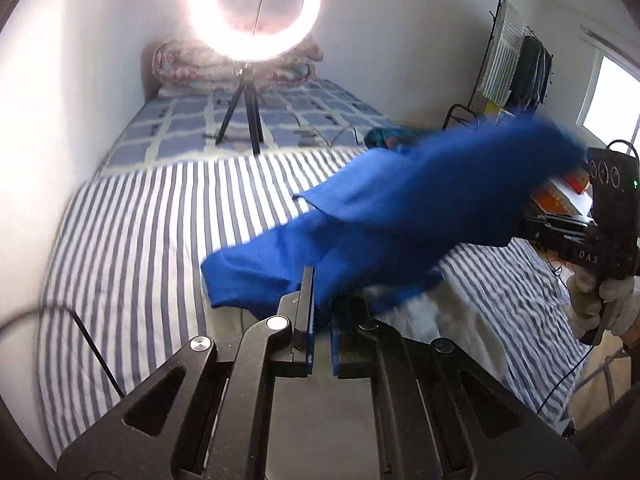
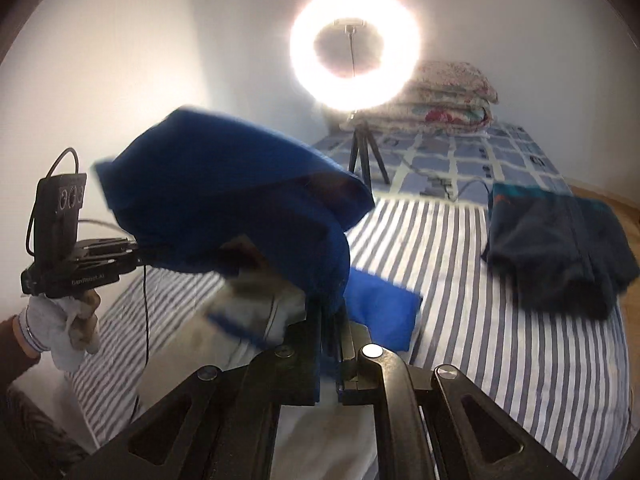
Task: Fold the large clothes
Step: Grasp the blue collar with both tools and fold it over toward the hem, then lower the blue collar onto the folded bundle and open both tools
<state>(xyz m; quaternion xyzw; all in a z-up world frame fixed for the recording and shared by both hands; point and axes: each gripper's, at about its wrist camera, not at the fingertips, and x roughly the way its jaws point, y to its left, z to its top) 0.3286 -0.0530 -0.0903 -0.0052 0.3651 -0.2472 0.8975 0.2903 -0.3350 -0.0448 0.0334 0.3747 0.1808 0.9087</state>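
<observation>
Gripping the blue garment point(image 1: 400, 208) in both my left gripper point(image 1: 322, 312) and right gripper point(image 2: 332, 332), jaws clamped tight, I am holding it above the striped bed point(image 1: 160, 220).

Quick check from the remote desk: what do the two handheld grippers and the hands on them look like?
Both grippers, left and right, are black linkages with silver pivot bolts. Each carries a black box with round dials and a looping black cable. The hands, left and right, wear pale gloves; a dark sleeve shows.

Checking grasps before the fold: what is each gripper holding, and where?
Both the left gripper and right gripper pinch the blue garment at its edge, lifted between them.
</observation>
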